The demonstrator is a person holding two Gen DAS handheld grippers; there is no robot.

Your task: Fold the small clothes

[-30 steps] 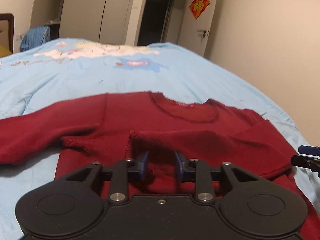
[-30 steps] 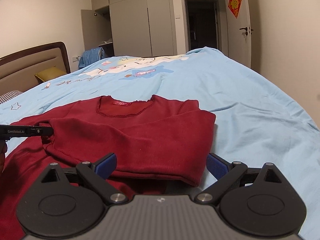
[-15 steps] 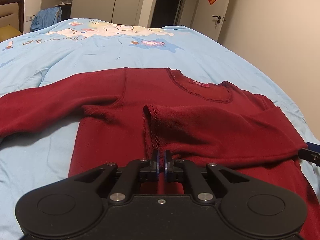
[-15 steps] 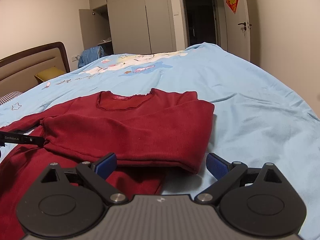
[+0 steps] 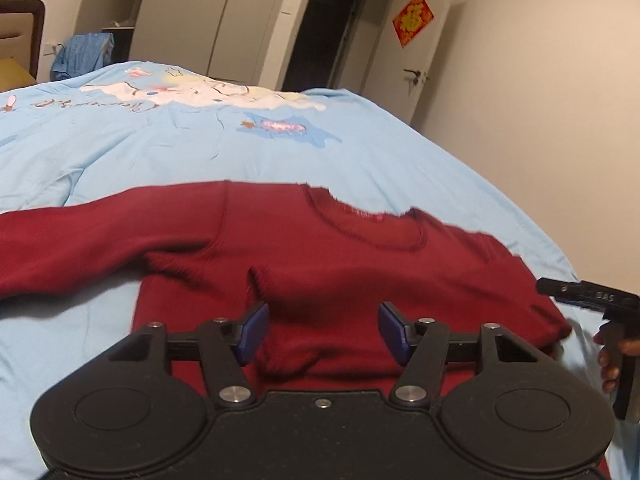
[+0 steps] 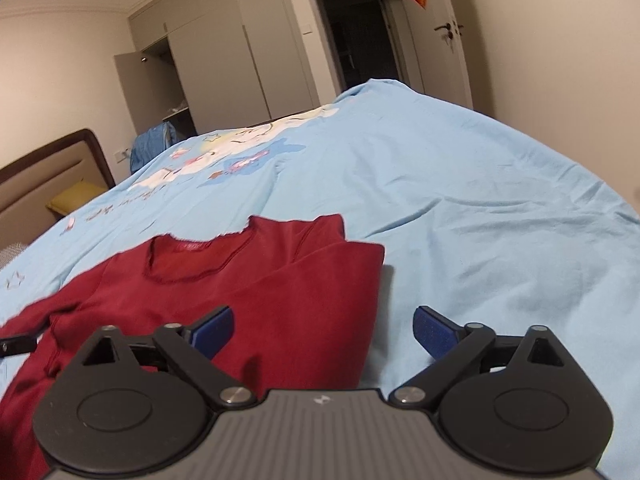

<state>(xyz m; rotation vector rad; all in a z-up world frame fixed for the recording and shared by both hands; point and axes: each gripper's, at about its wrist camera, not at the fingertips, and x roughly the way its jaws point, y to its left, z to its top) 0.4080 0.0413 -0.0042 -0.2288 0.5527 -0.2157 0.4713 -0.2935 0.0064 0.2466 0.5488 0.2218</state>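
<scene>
A dark red long-sleeved sweater lies flat on the light blue bedspread, neckline away from me. Its right sleeve is folded across the chest, the cuff ending near the middle; the left sleeve stretches out to the left. My left gripper hovers open over the folded sleeve, nothing between its blue pads. In the right wrist view the sweater fills the lower left, and my right gripper stands open above its folded right edge. The right gripper also shows at the left view's far right edge, held by a hand.
The bedspread spreads wide to the right and beyond the sweater. A headboard and yellow pillow sit at the left. Wardrobe doors, a dark doorway and a door with a red decoration stand behind the bed.
The left gripper, shut on the sleeve cuff half a second ago, has opened and let it go. Both grippers have tilted and shifted; the right gripper stays open.
</scene>
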